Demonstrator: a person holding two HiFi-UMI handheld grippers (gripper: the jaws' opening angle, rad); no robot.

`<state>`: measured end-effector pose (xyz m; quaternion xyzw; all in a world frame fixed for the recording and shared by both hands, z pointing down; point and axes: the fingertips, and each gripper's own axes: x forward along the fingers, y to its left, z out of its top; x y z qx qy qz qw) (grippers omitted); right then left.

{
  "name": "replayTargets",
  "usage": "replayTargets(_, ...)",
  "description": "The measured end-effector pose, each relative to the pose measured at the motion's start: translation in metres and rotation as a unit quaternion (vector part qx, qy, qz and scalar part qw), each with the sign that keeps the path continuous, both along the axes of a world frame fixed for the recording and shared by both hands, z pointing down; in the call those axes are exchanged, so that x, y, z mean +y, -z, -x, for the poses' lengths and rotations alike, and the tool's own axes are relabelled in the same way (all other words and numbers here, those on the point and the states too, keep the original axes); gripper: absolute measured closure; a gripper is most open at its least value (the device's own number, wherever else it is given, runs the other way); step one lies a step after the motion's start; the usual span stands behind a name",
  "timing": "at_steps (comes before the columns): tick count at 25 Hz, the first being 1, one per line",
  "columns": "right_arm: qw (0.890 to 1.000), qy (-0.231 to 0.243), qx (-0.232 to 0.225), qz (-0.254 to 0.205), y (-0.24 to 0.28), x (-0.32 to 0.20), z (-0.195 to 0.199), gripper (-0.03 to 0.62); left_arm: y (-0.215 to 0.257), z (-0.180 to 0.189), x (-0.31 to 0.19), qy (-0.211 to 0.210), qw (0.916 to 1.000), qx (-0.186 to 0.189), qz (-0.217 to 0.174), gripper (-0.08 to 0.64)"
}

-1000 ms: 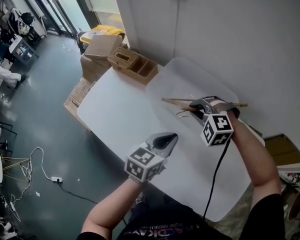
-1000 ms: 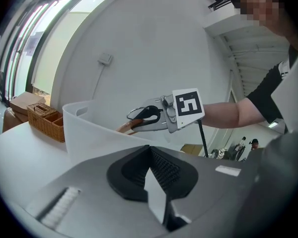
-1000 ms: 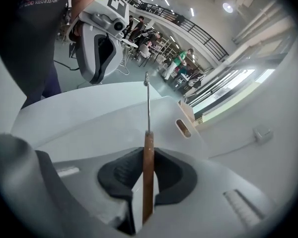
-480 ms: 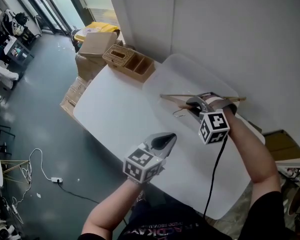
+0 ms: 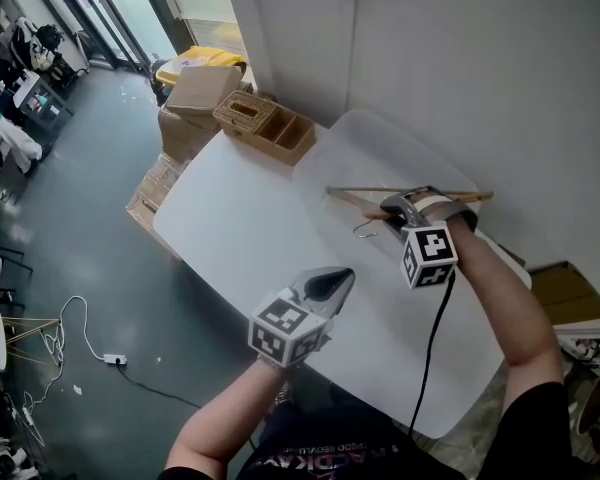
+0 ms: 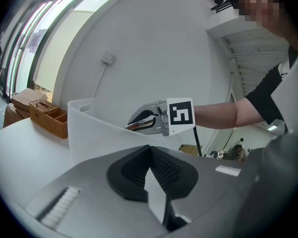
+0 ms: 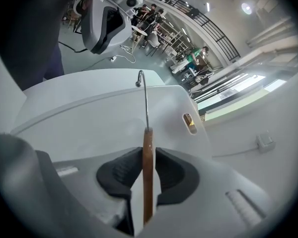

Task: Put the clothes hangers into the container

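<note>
- Where the floor shows at the far left of the head view, a white cable (image 5: 75, 318) trails across it; the clutter beyond is too small to name.
- Cardboard boxes (image 5: 205, 88) stand on the floor at the surface's far corner, partly hidden behind a wicker basket (image 5: 265, 126).
- That basket sits on the far edge of the white surface (image 5: 240, 218), just beside the container; its compartments' contents cannot be made out.
- Over the near part of the surface hangs the left gripper (image 5: 332, 280). Its own view shows its jaws pressed together at the tips with nothing between them (image 6: 150, 155).
- The translucent container (image 5: 370, 148) stands on the surface against the wall. Its near right side is covered by the person's right arm.
- A wooden clothes hanger (image 5: 365, 190) lies across the container's opening, its metal hook pointing towards the left gripper. Its right end passes behind the right gripper. Whether it touches the container's bottom cannot be told.
- The right gripper (image 5: 385, 208) is above the container. In its own view the jaws are clamped on the hanger's wooden neck (image 7: 147, 152), with the hook reaching forward over the container's pale wall (image 7: 99, 118).
</note>
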<state>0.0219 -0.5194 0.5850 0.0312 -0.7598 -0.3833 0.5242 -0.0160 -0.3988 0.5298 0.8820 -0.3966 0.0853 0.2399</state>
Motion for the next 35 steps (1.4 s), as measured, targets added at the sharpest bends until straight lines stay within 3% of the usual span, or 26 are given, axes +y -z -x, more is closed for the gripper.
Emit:
replayTargets(6, 1.0, -0.009, 0.018, -0.01, 0.008, 0.005, -0.013, 0.509, 0.009, 0.006, 0.012, 0.002, 0.9999, -0.002, -0.01, 0.554)
replayTargets(15, 0.998, -0.048, -0.001, -0.042, 0.049, 0.031, -0.034, 0.508, 0.031, 0.003, 0.03, -0.013, 0.9993, 0.004, -0.036, 0.554)
replayTargets(18, 0.995, -0.088, -0.032, -0.03, 0.066, 0.051, -0.037, 0.509, 0.041, -0.001, 0.042, -0.028, 0.9986, 0.005, -0.045, 0.554)
replayTargets(20, 0.987, -0.135, -0.087, -0.002, 0.081, 0.065, -0.035, 0.573, 0.047, -0.003, 0.051, -0.038, 0.9979, 0.005, -0.052, 0.554)
replayTargets(21, 0.979, -0.162, -0.125, 0.019, 0.089, 0.074, -0.033, 0.589, 0.049, -0.004, 0.057, -0.043, 0.9976, 0.006, -0.055, 0.554)
replayTargets(23, 0.951, -0.217, -0.21, 0.071, 0.104, 0.094, -0.026, 0.591, 0.054, -0.004, 0.069, -0.053, 0.9968, 0.008, -0.059, 0.554)
replayTargets(27, 0.875, -0.297, -0.345, 0.166, 0.125, 0.146, -0.009, 0.591, 0.066, -0.004, 0.098, -0.074, 0.995, 0.016, -0.065, 0.554)
replayTargets(31, 0.808, -0.344, -0.431, 0.21, 0.138, 0.2, 0.005, 0.591, 0.071, 0.002, 0.129, -0.095, 0.9932, 0.016, -0.066, 0.554)
replayTargets(35, 0.767, -0.374, -0.472, 0.223, 0.133, 0.243, 0.013, 0.591, 0.065, 0.013, 0.156, -0.102, 0.9928, 0.02, -0.059, 0.554)
